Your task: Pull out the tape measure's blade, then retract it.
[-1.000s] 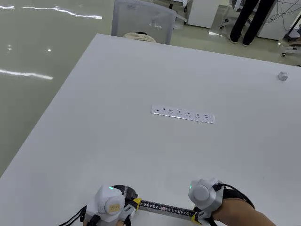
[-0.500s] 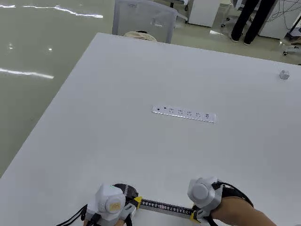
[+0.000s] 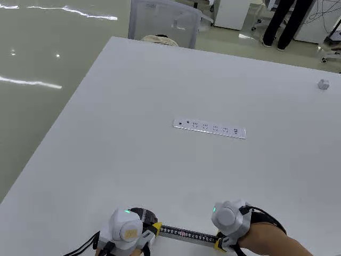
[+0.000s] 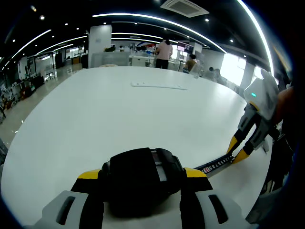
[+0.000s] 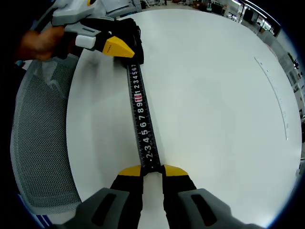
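Down at the bottom edge of the head view, both claws are low over the white table (image 3: 160,85) with the tape measure (image 4: 138,186) strung between them. The left claw (image 4: 143,175) is clenched around the tape measure's black case: in the left gripper view the case sits squarely between the yellow-tipped jaws, low and centre in the frame, resting on the table.

Out of the case runs the blade (image 5: 141,121), a dark strip with white printed numerals and one pair in red. In the right gripper view it runs straight up the middle of the frame, from the near jaws to the case in the upper left. The right claw (image 5: 152,171) is pinched tight on the blade's free end, jaws closed together with the strip caught between the yellow tips. The blade is drawn out, lying just over the table surface, spanning the gap between the two claws.

Further up the table, about centre of the head view, lies a white power strip (image 3: 209,128), well apart from the action. A small grey object (image 3: 323,84) sits near the table's upper right edge.
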